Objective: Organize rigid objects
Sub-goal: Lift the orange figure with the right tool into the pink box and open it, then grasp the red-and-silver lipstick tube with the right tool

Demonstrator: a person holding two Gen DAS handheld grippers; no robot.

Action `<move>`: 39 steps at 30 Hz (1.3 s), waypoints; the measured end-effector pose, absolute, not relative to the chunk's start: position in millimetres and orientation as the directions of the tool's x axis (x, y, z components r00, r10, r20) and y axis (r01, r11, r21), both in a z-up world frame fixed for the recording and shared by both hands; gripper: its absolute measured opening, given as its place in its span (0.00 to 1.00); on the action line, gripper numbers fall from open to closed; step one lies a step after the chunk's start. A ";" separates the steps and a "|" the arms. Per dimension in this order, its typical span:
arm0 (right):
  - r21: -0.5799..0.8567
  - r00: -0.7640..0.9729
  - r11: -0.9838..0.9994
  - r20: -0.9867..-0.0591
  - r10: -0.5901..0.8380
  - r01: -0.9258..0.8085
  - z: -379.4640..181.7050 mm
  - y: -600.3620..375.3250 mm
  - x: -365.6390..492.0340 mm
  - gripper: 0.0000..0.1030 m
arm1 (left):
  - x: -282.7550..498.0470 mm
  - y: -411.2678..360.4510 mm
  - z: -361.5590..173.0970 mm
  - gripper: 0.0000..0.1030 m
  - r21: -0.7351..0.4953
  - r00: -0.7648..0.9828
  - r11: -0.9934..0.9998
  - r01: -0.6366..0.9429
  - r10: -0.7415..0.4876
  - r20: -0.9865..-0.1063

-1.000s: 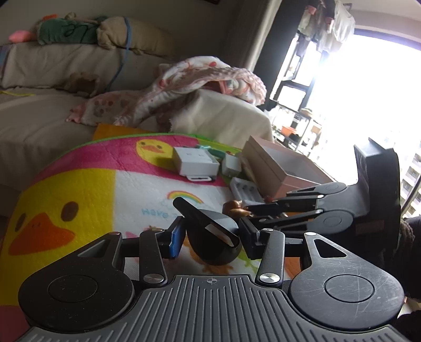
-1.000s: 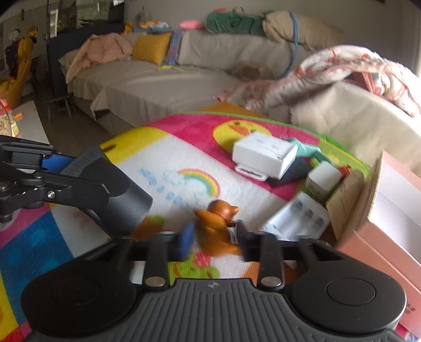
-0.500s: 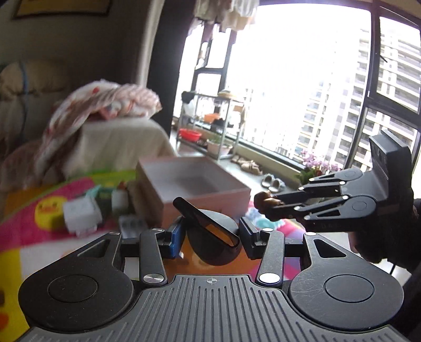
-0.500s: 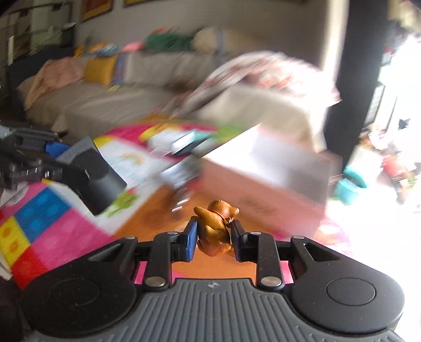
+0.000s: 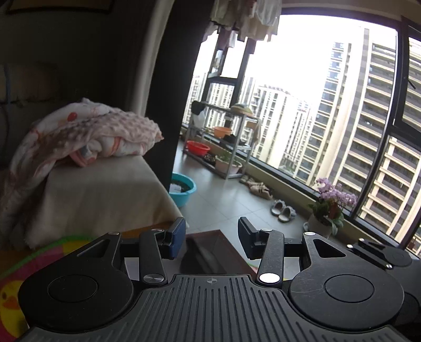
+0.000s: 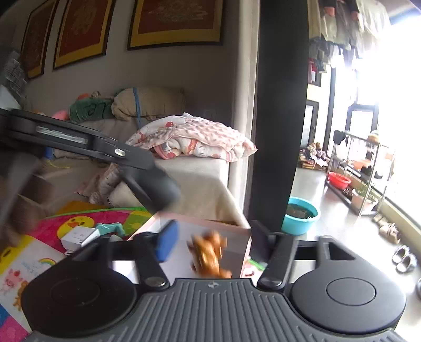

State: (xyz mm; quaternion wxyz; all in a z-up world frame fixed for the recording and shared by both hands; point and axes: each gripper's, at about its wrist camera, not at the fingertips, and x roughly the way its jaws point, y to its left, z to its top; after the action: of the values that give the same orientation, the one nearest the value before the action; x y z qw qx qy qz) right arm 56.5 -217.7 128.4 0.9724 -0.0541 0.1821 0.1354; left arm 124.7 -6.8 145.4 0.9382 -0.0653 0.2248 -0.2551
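Bright daylight from a high-rise window fills a living room where a cartoon play mat [image 6: 31, 252] covers the floor beside a beige sofa [image 6: 194, 179]. Nearest the right wrist camera, the right gripper [image 6: 210, 242] has its jaws spread wide, holding nothing; between them, touching neither, a small orange-brown toy bear [image 6: 209, 252], blurred with motion, sits over the open pink cardboard box [image 6: 200, 226]. Half a second earlier the same bear was pinched between those jaws. Its glossy body and two rounded ears show; finer detail is lost in the blur.

In the left wrist view, the left gripper [image 5: 211, 238] is likewise wide open and empty, poised above the box [image 5: 210, 247], whose dark interior shows below. The black rounded object [image 5: 202, 259] it clamped half a second ago is no longer between the fingers; a dark shape lies inside the box beneath them.

On the mat left of the box lie a white carton [image 6: 79, 235] and a teal object [image 6: 110, 227]; their lettering is too small to read. A yellow duck and a rainbow are printed on the mat.

Farther off, a pink dotted blanket [image 6: 194, 139] is heaped on the sofa arm, a teal basin [image 6: 301, 215] stands on the tiled floor, and framed red pictures [image 6: 176, 21] hang on the wall.
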 end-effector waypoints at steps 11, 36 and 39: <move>-0.001 0.772 0.943 -0.575 0.272 -0.333 15.7 -201.4 24.2 0.81 | 60.2 67.0 61.2 0.47 -0.249 0.867 0.940 0.234 -0.318 -0.385; -0.011 0.743 0.932 -0.608 0.282 -0.363 -0.7 -174.2 20.2 0.81 | 36.3 60.3 22.8 0.47 -0.150 0.814 0.980 0.135 -0.196 -0.547; 0.061 0.696 0.904 -0.617 0.367 -0.423 4.9 -161.1 21.5 0.75 | 38.5 70.2 31.4 0.47 -0.174 0.835 0.981 0.086 -0.166 -0.524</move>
State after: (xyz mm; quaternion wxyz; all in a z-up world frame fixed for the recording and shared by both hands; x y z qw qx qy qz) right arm 21.5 -161.1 4.9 0.9198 -0.0432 0.3256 0.2149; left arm 38.5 70.2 31.4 0.9553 -0.0717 0.2793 -0.0661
